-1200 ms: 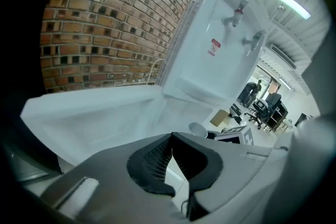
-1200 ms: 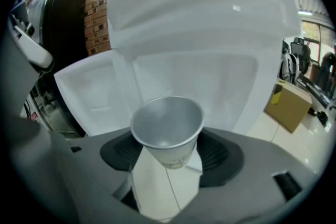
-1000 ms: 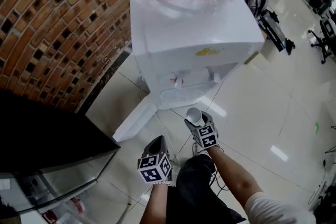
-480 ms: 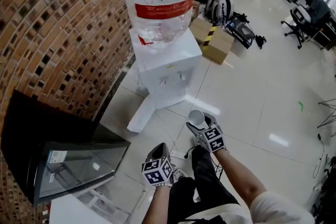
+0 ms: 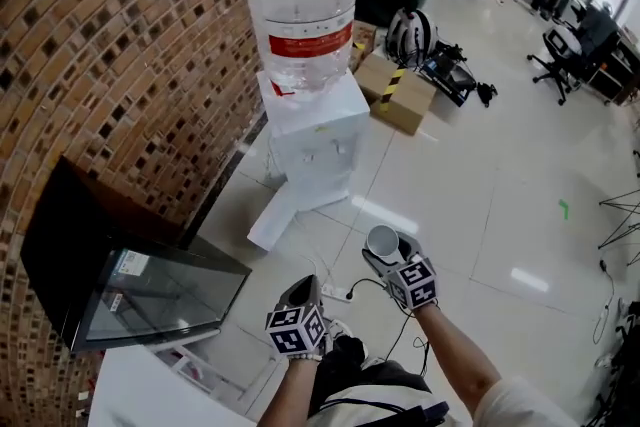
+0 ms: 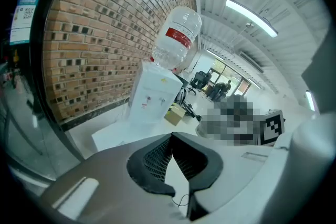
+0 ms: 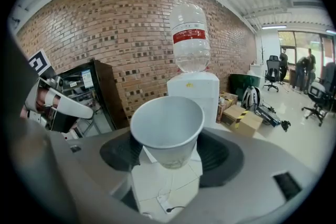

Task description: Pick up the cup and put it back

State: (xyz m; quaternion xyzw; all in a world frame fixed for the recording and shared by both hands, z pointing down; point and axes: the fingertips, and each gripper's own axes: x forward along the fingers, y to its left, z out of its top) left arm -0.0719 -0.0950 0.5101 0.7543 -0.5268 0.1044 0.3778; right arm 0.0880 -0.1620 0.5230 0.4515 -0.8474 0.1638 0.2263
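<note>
At near left stood a glass-fronted cabinet (image 5: 150, 290). Just right of it the left gripper (image 5: 303, 287) was clenched on nothing, its jaws meeting at the tips. Farther off, against the brick wall (image 5: 120, 65), stood the water dispenser (image 5: 320, 140). At near right the right gripper (image 5: 388, 253) grasped the white cup (image 5: 382, 241) by its lower wall, upright and seemingly empty, above the floor (image 5: 480, 205) and well apart from the dispenser. By that, the pickup looked done. Setting the cup back remained, and no view showed its place.
</note>
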